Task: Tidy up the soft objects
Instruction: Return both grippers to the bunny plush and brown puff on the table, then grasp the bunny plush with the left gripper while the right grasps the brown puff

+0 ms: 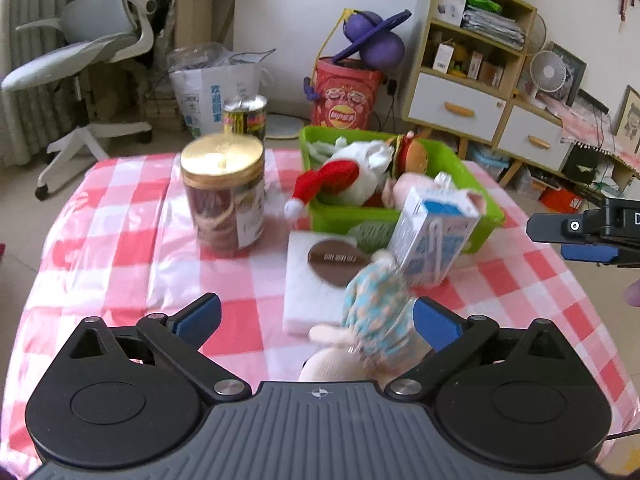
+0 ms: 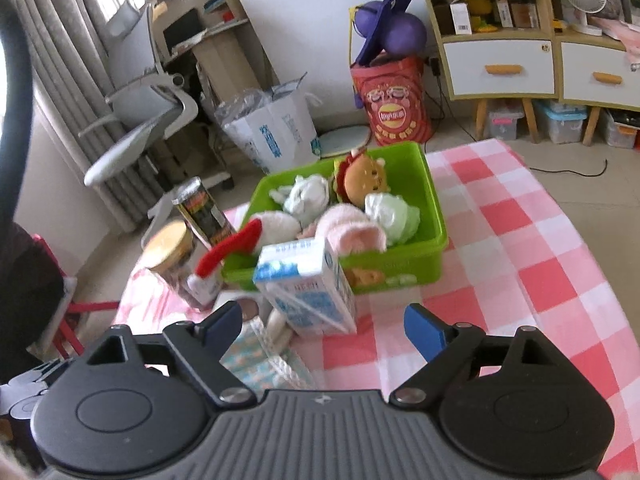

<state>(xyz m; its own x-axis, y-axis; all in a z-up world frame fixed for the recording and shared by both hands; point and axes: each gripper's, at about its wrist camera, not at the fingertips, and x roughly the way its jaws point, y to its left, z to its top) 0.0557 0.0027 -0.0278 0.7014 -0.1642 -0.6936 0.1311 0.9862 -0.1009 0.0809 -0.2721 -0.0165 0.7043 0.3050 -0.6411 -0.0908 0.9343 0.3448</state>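
Behind milk carton (image 2: 308, 288), green bin (image 2: 434, 240) front hidden, doll (image 1: 376, 312) blurred

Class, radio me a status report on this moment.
Both tools open: left, right. Doll between left fingers, ungripped. Green bin holds toys. Milk carton blocks the way.

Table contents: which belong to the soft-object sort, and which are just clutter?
Job:
- green bin with the soft toys already inside
- burger plush in the bin
- Santa-hat plush, hat hanging over the bin's rim
- doll in blue patterned dress, between the open left gripper fingers

Clutter:
- milk carton
- gold-lidded jar
- dark can
- white box
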